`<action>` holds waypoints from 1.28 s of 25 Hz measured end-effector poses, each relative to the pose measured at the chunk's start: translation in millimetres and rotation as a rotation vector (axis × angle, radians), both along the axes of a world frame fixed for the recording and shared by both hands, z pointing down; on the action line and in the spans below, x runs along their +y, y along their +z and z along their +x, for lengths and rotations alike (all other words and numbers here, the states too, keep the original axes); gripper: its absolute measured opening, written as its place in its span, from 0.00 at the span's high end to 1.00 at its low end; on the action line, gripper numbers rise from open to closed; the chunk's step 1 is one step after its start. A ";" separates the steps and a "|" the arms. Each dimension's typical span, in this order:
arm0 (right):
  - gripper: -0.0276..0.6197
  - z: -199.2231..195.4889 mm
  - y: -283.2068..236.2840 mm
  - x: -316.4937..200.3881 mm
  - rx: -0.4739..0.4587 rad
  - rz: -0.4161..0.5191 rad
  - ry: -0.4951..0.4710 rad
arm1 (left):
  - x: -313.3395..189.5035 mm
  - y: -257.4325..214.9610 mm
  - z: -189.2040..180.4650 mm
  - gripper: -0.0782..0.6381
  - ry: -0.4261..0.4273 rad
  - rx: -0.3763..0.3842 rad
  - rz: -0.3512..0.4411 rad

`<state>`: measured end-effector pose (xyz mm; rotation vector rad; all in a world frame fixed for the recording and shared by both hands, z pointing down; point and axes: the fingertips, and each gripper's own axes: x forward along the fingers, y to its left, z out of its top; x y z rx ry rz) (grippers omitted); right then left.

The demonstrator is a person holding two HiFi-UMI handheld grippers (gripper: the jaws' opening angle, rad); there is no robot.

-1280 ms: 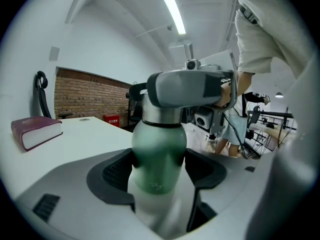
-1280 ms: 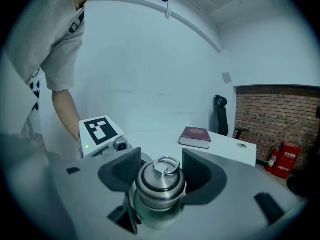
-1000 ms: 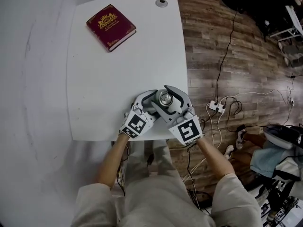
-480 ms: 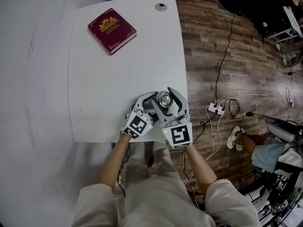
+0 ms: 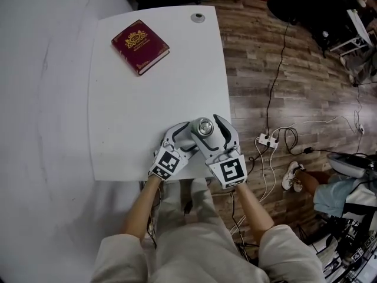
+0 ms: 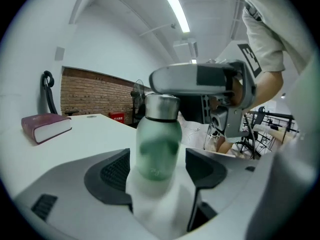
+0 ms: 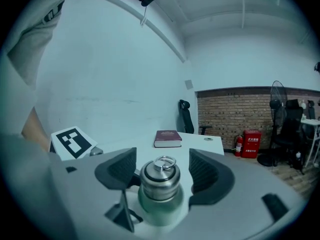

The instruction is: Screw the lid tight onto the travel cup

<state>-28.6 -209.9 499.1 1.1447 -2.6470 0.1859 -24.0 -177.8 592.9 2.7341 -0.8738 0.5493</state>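
Note:
A frosted green travel cup (image 6: 159, 144) with a steel lid (image 5: 204, 127) stands near the table's front right edge. My left gripper (image 5: 187, 133) comes in low from the left and is shut on the cup's body, which sits between its dark pads (image 6: 114, 170). My right gripper (image 5: 207, 125) straddles the lid (image 7: 160, 176) from above the cup. Its jaws are opening, and a small gap shows between each pad (image 7: 120, 168) and the lid. The lid's ring handle points up.
A dark red book (image 5: 140, 46) lies at the far left of the white table (image 5: 129, 99), and a round grommet (image 5: 197, 17) sits at the far edge. Right of the table is wood floor with a power strip (image 5: 263, 140) and cables.
My right gripper has swung round the lid toward me and its jaws have spread off the lid. The left gripper and the cup have stayed put.

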 end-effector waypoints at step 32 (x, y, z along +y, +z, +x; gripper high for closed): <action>0.93 116.2 -71.4 51.8 0.011 0.005 0.256 | 65.1 -148.8 -186.1 0.75 -0.606 0.072 0.067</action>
